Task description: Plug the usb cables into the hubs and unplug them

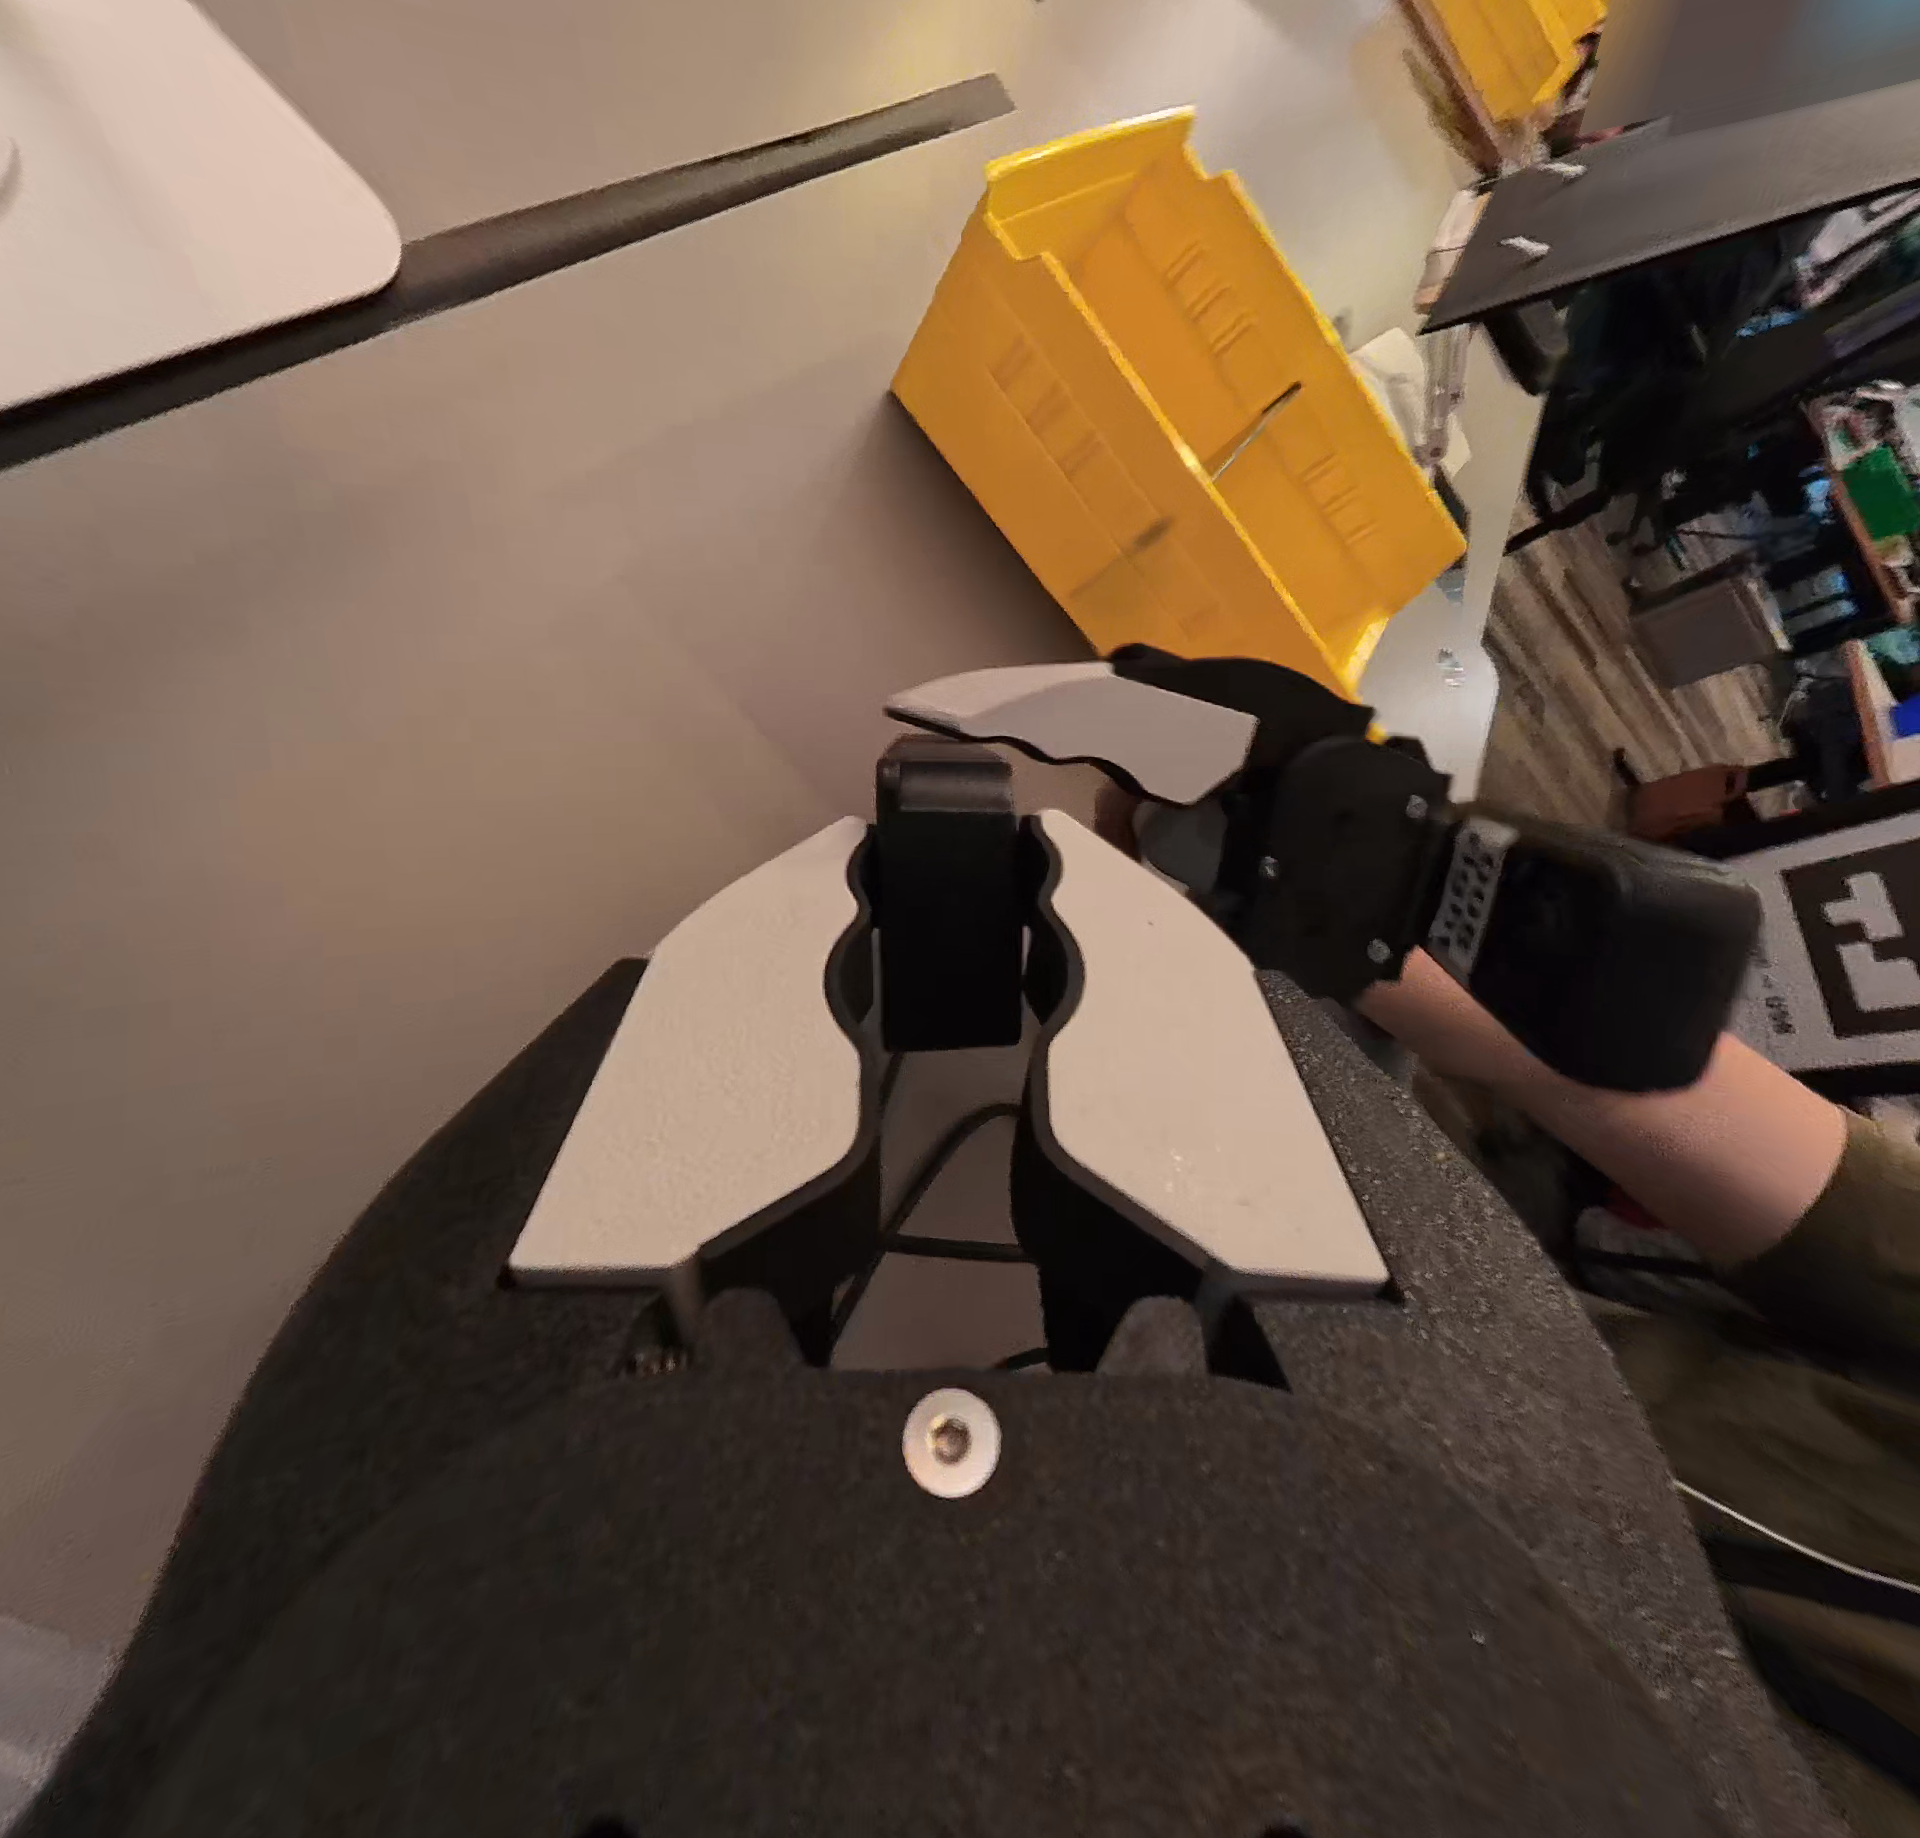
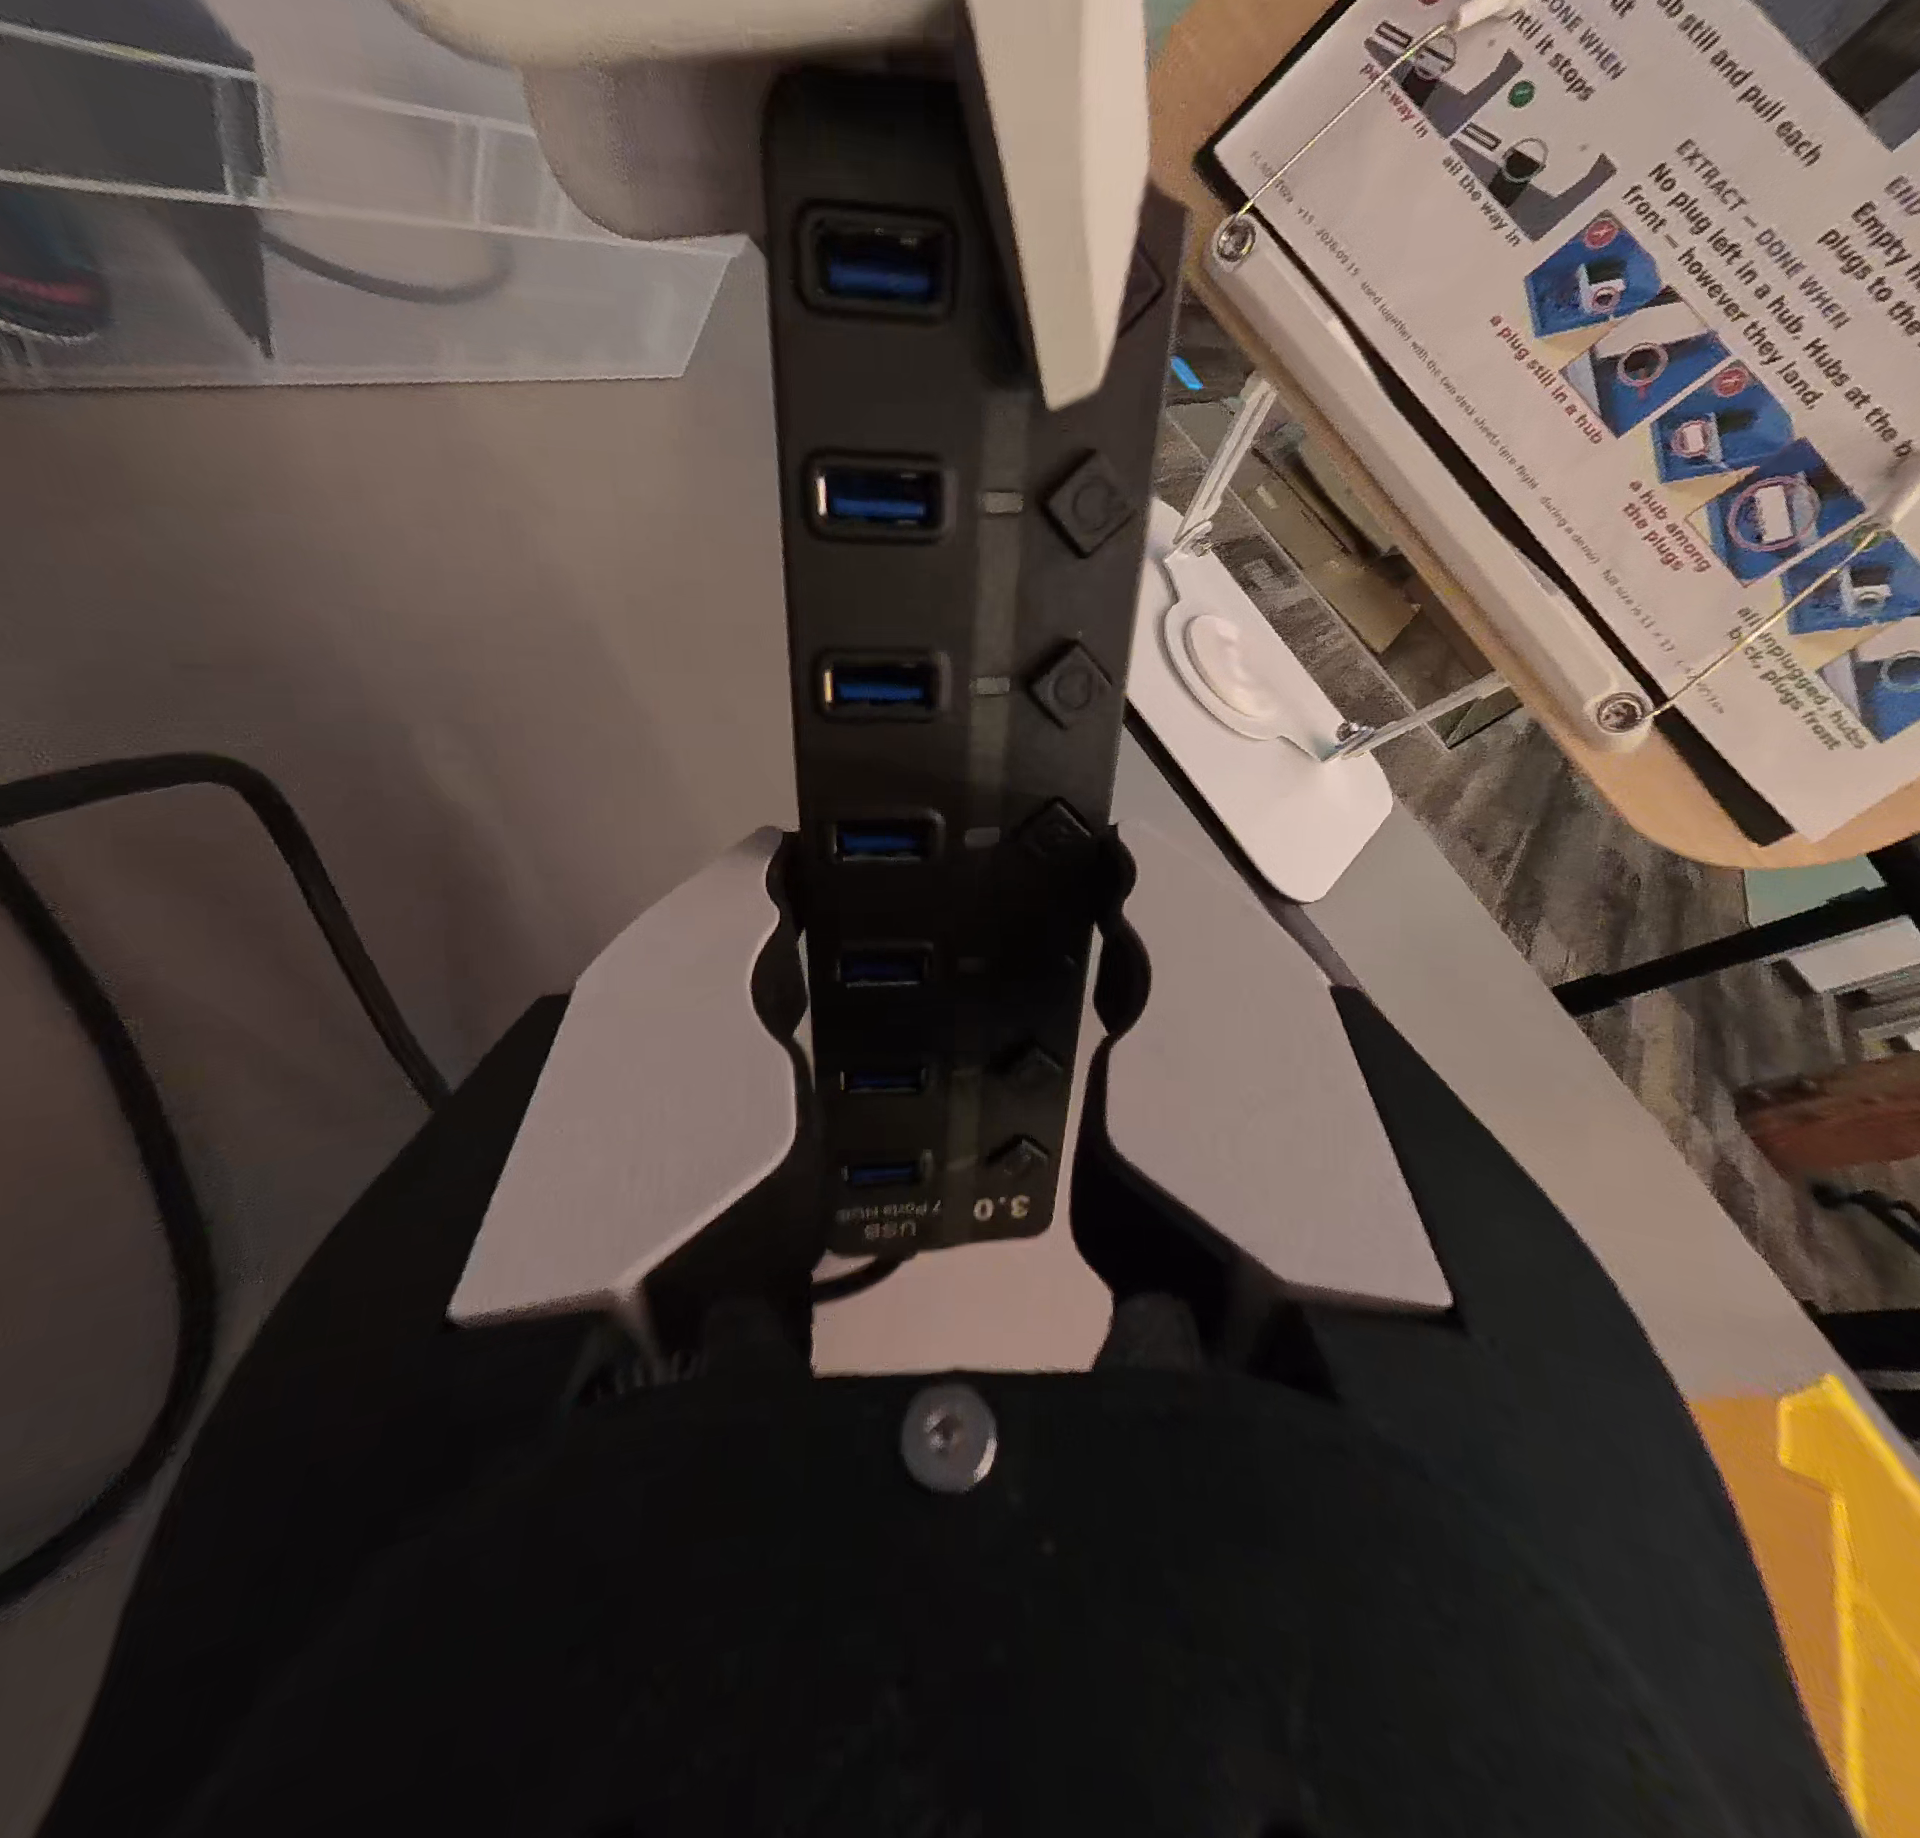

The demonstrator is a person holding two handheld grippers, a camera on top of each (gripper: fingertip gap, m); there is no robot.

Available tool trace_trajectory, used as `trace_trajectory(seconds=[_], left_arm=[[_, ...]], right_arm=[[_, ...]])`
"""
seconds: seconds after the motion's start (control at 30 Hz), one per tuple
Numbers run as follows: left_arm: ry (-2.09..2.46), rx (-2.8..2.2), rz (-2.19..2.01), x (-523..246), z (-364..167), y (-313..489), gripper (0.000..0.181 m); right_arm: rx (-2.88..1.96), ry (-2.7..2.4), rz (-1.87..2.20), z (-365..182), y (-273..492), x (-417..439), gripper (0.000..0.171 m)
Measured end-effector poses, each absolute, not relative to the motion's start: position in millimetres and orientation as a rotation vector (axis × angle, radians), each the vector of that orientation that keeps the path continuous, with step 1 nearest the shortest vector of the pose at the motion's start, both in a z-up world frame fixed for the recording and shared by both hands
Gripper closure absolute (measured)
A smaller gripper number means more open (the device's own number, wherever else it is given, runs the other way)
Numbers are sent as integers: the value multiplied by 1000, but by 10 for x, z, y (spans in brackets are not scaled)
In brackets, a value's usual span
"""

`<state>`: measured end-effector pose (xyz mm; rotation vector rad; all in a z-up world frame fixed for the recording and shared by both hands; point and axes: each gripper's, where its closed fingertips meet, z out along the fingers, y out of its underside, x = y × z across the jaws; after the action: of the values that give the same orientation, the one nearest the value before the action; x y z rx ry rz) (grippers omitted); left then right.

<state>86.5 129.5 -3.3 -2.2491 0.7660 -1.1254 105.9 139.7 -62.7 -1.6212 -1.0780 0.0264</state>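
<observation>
In the right wrist view, the right hand-held gripper [image 2: 951, 967] pinched a long black seven-port USB hub [image 2: 935, 645] by its lower end; the hub ran up the middle of the frame, and every blue port in sight was empty. At the top centre of that frame the pale fingers [image 2: 1049, 178] of the other hand-held gripper covered the hub's far end. In the left wrist view, the left hand-held gripper [image 1: 945, 853] was pressed together on a black USB plug [image 1: 943, 905] at the centre of the frame, with its thin cable [image 1: 914, 1196] trailing back between the fingers; the other gripper reached in from the right. A yellow bin [image 1: 1174, 386] lay on the counter [image 1: 416, 645] at the upper right. The step appeared to be insertion: hold the hub steady, line the plug square with one port, and push straight until it stops; a tilted approach would likely jam. A printed instruction sheet [image 2: 1621, 334] stood at the upper right of the right wrist view.
</observation>
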Motion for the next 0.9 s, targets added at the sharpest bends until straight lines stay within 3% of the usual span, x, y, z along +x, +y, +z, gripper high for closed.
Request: trace_trajectory(seconds=[0.13,0.5,0.9], left_arm=[[775,-2115,-1175,817,228,1328,145],[911,-1890,-441,-327,535,1233,139],[899,-2273,-217,-1790,-27,584,151]], right_arm=[[-1649,-1207,-44,-563,1607,1227,116],[-1928,-1727,-62,-848,1775,1626,116],[-2257,-1868,64,-1548,1721,1694,115]])
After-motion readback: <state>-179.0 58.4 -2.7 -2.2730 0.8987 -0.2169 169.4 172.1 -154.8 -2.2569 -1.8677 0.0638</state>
